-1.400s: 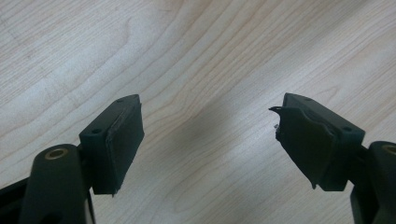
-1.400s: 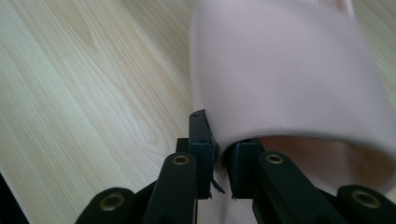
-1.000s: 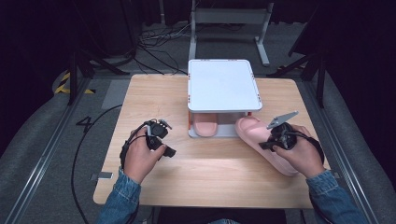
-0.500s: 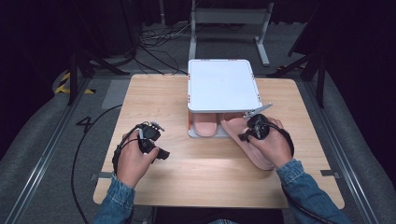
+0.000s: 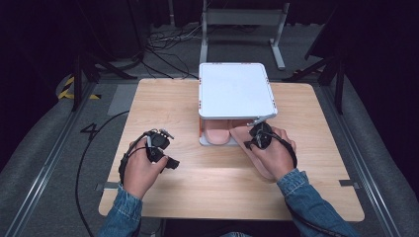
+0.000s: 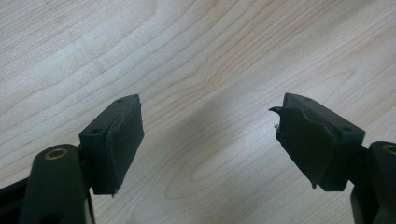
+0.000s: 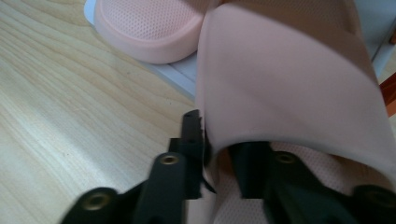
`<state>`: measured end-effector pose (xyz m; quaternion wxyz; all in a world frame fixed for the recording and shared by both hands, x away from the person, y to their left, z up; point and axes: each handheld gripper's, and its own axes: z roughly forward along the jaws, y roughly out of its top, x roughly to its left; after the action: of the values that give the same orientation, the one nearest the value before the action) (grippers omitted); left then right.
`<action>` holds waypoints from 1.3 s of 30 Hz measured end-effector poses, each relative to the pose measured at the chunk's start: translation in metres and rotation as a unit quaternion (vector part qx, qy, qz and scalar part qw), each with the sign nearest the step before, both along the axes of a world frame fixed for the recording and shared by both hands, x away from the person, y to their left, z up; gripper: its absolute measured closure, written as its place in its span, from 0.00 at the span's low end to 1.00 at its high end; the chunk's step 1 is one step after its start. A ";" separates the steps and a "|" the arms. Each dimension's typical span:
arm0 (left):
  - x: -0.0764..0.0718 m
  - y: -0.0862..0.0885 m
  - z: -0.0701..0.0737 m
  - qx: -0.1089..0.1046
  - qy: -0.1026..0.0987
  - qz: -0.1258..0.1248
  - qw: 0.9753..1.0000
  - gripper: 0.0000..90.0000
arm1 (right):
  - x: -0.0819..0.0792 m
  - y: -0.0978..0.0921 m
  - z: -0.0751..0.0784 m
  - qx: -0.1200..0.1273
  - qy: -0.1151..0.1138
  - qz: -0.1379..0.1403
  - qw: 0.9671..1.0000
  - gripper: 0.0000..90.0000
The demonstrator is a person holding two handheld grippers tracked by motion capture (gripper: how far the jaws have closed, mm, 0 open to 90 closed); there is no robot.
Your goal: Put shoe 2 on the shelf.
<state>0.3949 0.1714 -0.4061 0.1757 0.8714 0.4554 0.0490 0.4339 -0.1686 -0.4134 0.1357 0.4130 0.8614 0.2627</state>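
Observation:
A pink slipper (image 5: 217,134) lies in the lower level of a white two-level rack (image 5: 234,89) at the table's far middle. A second pink slipper (image 5: 254,153) lies angled at the rack's front right, its toe at the opening. My right gripper (image 5: 258,136) is shut on this slipper's wide strap (image 7: 289,84), one jaw outside the strap edge and one under it (image 7: 217,154). The first slipper's toe (image 7: 149,32) rests on the rack's white base (image 7: 180,77). My left gripper (image 5: 168,148) hovers open over bare wood (image 6: 187,56), nothing between its jaws (image 6: 208,135).
The wooden table (image 5: 163,98) has bare room left of the rack and along its front. Cables (image 5: 99,143) trail off the table's left side to the floor. A metal stand (image 5: 242,24) is behind the table.
My right gripper has carried the second slipper left and forward, from the table's right side to the rack's opening. The left hand has drifted slightly back and stayed open.

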 end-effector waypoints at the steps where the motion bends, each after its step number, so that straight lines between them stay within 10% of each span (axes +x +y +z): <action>1: 0.000 -0.001 0.000 -0.006 0.003 0.000 1.000 0.25 | -0.001 -0.001 0.000 0.004 -0.003 0.003 1.000 0.77; 9: 0.007 -0.011 0.000 -0.005 0.003 -0.013 1.000 0.25 | -0.028 -0.035 0.019 0.060 -0.018 0.000 0.998 0.61; 18: 0.012 -0.019 0.000 -0.005 0.006 -0.023 1.000 0.25 | -0.057 -0.082 0.017 -0.009 0.018 0.005 1.000 0.56; 27: 0.014 -0.022 0.000 -0.004 0.006 -0.027 1.000 0.25 | -0.070 -0.094 0.001 -0.074 0.094 0.011 0.993 0.50; 39: 0.014 -0.022 -0.001 -0.003 0.008 -0.028 1.000 0.25 | -0.073 -0.096 -0.018 -0.097 0.116 0.022 0.988 0.49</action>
<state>0.4086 0.1498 -0.4076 0.1761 0.8836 0.4324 0.0361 0.3608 -0.2646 -0.4318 0.0688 0.4060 0.9018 0.1311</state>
